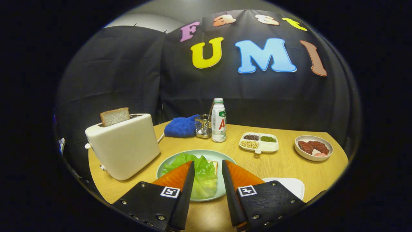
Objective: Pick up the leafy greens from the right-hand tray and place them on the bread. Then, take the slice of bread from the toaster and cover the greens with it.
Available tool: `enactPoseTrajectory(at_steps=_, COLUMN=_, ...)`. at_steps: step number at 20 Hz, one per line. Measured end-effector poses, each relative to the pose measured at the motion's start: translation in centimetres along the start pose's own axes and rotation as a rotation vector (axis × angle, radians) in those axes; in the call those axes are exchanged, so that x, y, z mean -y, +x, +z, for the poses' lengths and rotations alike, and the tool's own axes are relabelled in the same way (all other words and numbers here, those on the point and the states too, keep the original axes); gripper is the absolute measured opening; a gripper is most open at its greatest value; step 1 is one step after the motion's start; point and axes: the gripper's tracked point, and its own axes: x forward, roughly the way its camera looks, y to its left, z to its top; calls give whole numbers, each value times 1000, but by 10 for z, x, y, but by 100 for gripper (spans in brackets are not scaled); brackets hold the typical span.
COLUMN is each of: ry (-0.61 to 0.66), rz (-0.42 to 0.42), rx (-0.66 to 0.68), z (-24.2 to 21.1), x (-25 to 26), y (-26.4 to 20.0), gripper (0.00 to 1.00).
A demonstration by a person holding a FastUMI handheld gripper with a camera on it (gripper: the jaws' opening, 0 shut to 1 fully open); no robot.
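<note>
A matt wood-grain finish is being shown by the bench [289,167]; a smooth, glossy plastic shell by the toaster [124,146]; fluffy cloth by the blue mitt [181,126]; glazed smoothness by the plate [222,158].

No wording is legible. The bottle [219,120] at the far side carries a label too small to make out. Square black-and-white markers [170,192] sit on the gripper's [208,162] spread fingers.
</note>
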Motion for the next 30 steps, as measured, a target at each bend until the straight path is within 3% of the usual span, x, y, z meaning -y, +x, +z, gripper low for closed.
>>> enactPoseTrajectory(at_steps=2, ry=-19, rz=15, rx=61, z=22, x=-20, y=-15, gripper=57)
enactPoseTrajectory(at_steps=10, ry=-51, rz=149, rx=163, z=66, x=-127, y=-47, gripper=56)
enactPoseTrajectory(at_steps=24, ry=-3, rz=220, rx=133, z=77, x=-228, y=-11, gripper=56)
enactPoseTrajectory(at_steps=30, ry=-64, rz=225, rx=122, z=80, x=-273, y=14, gripper=56)
